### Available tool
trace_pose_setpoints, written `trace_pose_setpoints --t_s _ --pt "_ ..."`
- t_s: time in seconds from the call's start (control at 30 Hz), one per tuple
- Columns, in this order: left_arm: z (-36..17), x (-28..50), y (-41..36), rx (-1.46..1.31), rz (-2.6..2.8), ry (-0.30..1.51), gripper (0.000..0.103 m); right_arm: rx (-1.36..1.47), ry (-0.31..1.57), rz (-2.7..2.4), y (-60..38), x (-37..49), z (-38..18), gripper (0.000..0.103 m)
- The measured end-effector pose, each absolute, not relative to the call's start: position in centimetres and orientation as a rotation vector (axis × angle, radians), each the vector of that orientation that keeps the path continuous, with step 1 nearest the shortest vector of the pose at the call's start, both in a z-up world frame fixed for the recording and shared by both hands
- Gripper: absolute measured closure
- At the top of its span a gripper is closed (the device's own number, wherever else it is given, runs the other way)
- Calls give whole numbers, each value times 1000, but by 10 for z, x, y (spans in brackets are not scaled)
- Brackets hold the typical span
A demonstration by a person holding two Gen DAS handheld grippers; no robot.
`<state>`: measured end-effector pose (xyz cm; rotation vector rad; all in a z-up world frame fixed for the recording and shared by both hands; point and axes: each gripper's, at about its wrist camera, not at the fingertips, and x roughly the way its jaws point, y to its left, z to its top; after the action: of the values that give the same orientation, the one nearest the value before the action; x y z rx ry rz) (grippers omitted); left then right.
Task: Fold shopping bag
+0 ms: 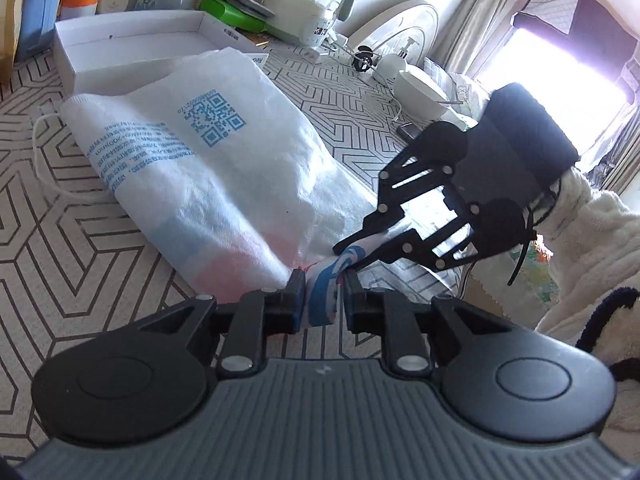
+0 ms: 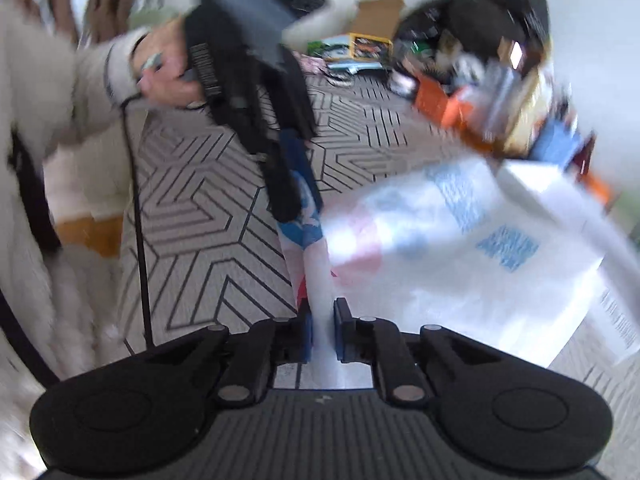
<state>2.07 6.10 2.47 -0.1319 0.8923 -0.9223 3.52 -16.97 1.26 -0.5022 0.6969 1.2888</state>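
Observation:
A white woven shopping bag (image 1: pixel 208 160) with blue print and a QR code lies on the patterned carpet, lifted at its near edge. My left gripper (image 1: pixel 322 286) is shut on the bag's blue and red printed edge. My right gripper (image 1: pixel 348 254) shows just right of it, shut on the same edge. In the blurred right wrist view my right gripper (image 2: pixel 322 316) pinches a white strip of the bag (image 2: pixel 460 264), and the left gripper (image 2: pixel 298 204) holds the edge a little farther along. A white cord handle (image 1: pixel 40 152) trails at the bag's far left.
An open white box (image 1: pixel 132 46) stands behind the bag. Appliances, a green object (image 1: pixel 236 14) and a white bowl (image 1: pixel 420 88) crowd the back. Boxes and clutter (image 2: pixel 460 92) line the far side in the right wrist view. Patterned carpet (image 1: pixel 80 264) surrounds the bag.

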Motion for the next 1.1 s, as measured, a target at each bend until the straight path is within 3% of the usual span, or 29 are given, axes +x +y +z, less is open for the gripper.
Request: trace_pose_setpoints --t_s 0.03,0.23,0.37,0.47,0.57,0.63,0.73,0.8,0.87,0.93,1.03,1.1 --pt "28 16 62 -130 -943 872 49 -470 738 1292 -169 42 14 93" --pt "34 -2 63 -79 -967 806 43 -186 1098 1311 -165 85 13 95" --pt "23 -5 63 -85 -979 833 43 86 1380 1304 -173 103 -4 95" --pt "3 7 65 -143 -921 920 44 199 1462 1306 -180 111 -17 95" --pt "-7 17 76 -244 -892 953 51 254 1466 1309 -188 115 -22 95" --pt "-10 24 85 -317 -870 972 64 292 1468 1311 -194 118 -25 95" --pt "-14 30 89 -351 -823 991 72 347 1471 1313 -203 121 -30 89" --pt "-15 33 87 -371 -796 1003 76 335 1411 1331 -209 116 -26 80" --pt "-17 35 89 -409 -780 1018 78 270 1284 1363 -217 102 -16 58" --pt "-21 37 94 -455 -773 1033 78 163 1117 1379 -226 83 -3 46" --pt "-27 42 104 -537 -765 1051 79 -111 793 1330 -234 47 9 45" --pt "-30 43 107 -566 -762 1050 79 -232 661 1307 -239 27 10 50"
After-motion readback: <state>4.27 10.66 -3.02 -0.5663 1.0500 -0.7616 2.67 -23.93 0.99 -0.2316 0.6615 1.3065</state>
